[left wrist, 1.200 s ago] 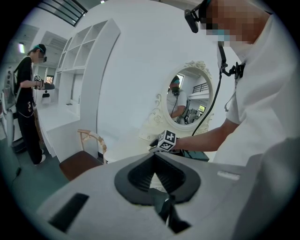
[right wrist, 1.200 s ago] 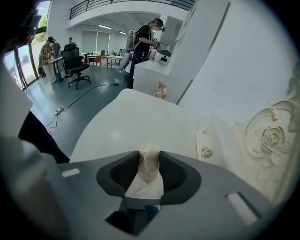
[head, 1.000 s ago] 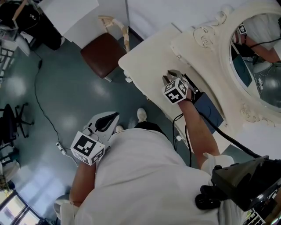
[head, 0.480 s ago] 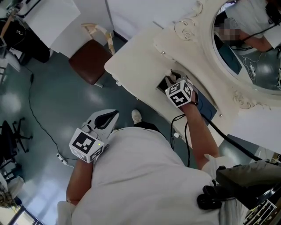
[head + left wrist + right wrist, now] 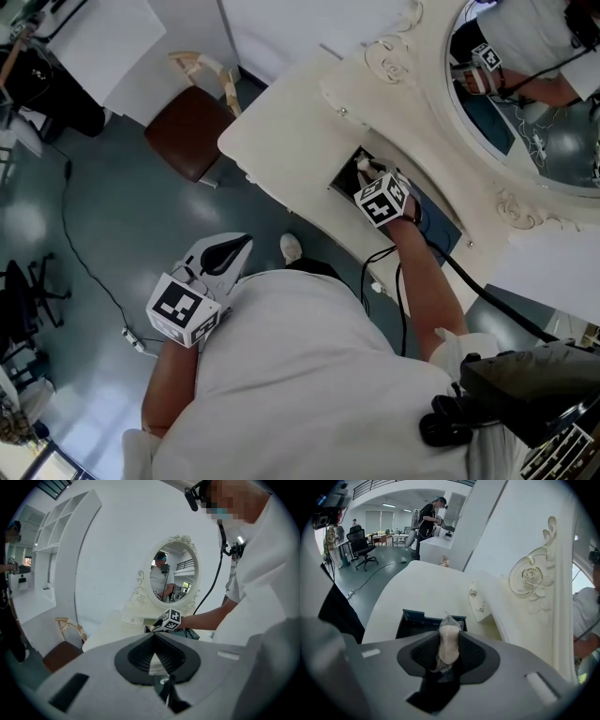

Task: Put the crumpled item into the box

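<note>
Cream table (image 5: 281,122) noted, dark box (image 5: 415,624) set on it. Crumpled item (image 5: 448,644) clamped in right gripper (image 5: 367,174), held just above box. Placing step judged in hand; lowering inside, then release, required. Left gripper (image 5: 156,641) closed, empty.

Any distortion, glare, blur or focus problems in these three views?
Head view: sharp and evenly lit, with soft glare patches on the floor. Left gripper view: strong fisheye bend, dark corners, a mosaic patch at the top. Right gripper view: same fisheye and dark corners; the crumpled item in the right hand-held gripper and the box beyond it read clearly.
</note>
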Available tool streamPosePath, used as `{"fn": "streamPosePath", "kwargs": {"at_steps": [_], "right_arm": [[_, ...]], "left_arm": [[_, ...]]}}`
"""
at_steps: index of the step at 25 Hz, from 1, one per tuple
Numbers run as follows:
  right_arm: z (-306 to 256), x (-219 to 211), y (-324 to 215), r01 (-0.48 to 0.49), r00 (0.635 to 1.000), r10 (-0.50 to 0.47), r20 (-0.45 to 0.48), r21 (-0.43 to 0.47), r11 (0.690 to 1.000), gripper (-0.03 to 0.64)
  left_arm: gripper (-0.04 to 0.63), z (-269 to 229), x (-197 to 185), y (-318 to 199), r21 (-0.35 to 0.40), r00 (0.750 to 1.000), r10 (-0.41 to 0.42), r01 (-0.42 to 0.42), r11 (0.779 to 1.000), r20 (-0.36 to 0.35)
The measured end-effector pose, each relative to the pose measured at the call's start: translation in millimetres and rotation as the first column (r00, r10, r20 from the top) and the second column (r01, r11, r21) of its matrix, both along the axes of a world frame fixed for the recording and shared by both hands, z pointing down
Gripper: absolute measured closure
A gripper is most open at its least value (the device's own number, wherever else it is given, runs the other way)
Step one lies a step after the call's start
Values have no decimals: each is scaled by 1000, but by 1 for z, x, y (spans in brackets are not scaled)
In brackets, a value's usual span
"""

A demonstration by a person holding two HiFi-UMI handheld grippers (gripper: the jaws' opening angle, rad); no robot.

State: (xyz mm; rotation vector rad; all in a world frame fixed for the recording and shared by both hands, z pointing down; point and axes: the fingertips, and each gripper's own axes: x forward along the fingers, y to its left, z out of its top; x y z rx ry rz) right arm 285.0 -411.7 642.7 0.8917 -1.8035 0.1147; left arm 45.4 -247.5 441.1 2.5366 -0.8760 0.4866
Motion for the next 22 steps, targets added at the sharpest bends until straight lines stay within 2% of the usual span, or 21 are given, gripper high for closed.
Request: {"fn": "streamPosePath", "kwargs": {"at_steps": [11, 22], "right_arm": [[34, 3, -7, 26, 999, -27, -30, -49, 998, 482], [39, 0, -7, 29, 999, -31, -18, -85, 996, 424]], "left_arm": [[592, 4, -1, 3, -12, 999, -40, 40, 999, 15], [592, 5, -5, 3, -14, 999, -48, 48, 999, 11]]}}
